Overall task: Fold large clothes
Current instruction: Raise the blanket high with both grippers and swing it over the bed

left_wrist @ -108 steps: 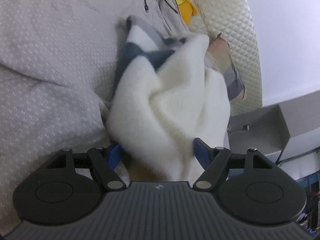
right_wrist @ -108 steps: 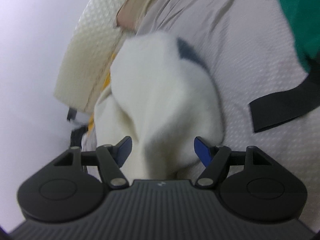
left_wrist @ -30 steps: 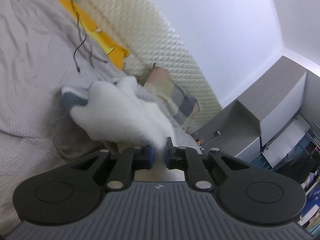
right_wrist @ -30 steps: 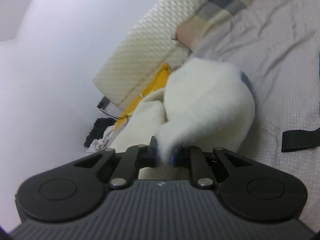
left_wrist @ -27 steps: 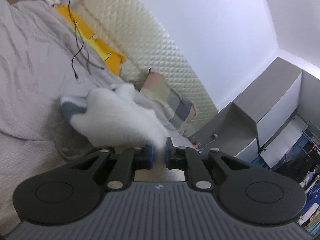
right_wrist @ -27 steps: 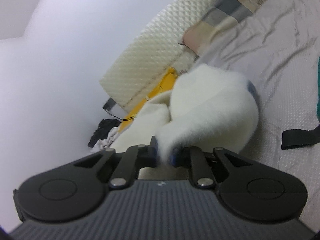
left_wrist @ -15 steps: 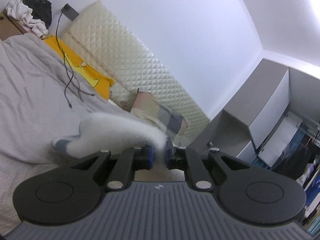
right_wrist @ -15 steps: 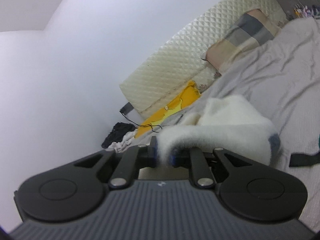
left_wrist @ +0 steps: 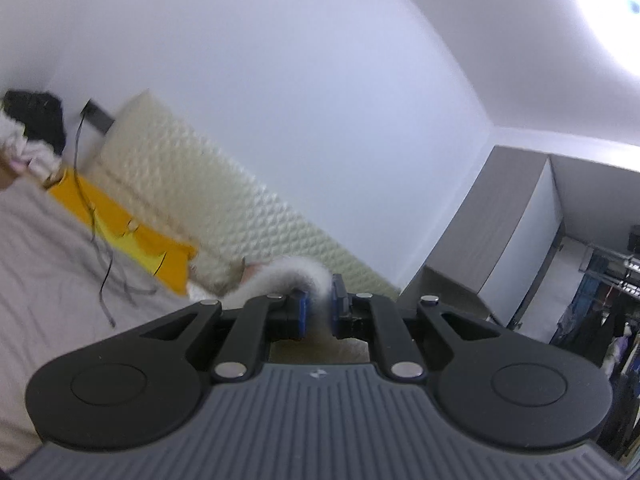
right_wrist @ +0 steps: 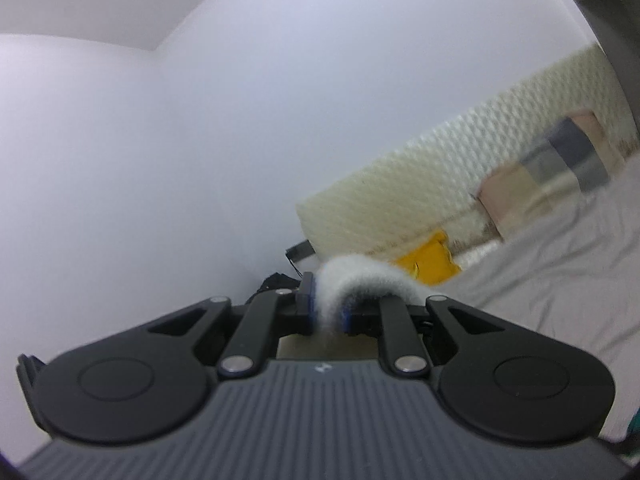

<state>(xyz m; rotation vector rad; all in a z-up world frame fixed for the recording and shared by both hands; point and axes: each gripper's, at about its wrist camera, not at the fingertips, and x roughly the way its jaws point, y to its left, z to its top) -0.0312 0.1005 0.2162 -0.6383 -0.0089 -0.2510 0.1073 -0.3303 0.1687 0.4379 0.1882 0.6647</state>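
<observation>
Two grippers, left gripper (left_wrist: 319, 309), right gripper (right_wrist: 329, 309), pinching one fleece garment (right_wrist: 356, 276)

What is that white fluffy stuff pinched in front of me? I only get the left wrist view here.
Observer: It is a white fleecy garment. The right wrist view shows that the right gripper has its jaws shut on the same fleece.
Operator: Can you see a pillow? Fleece hides something by the headboard here.
Observer: Yes, the right view shows a checked pillow, beige and grey, leaning against the quilted headboard.
Operator: Anything else over there?
Observer: At the right view's lower right edge, a scrap of green shows, too little to name.
</observation>
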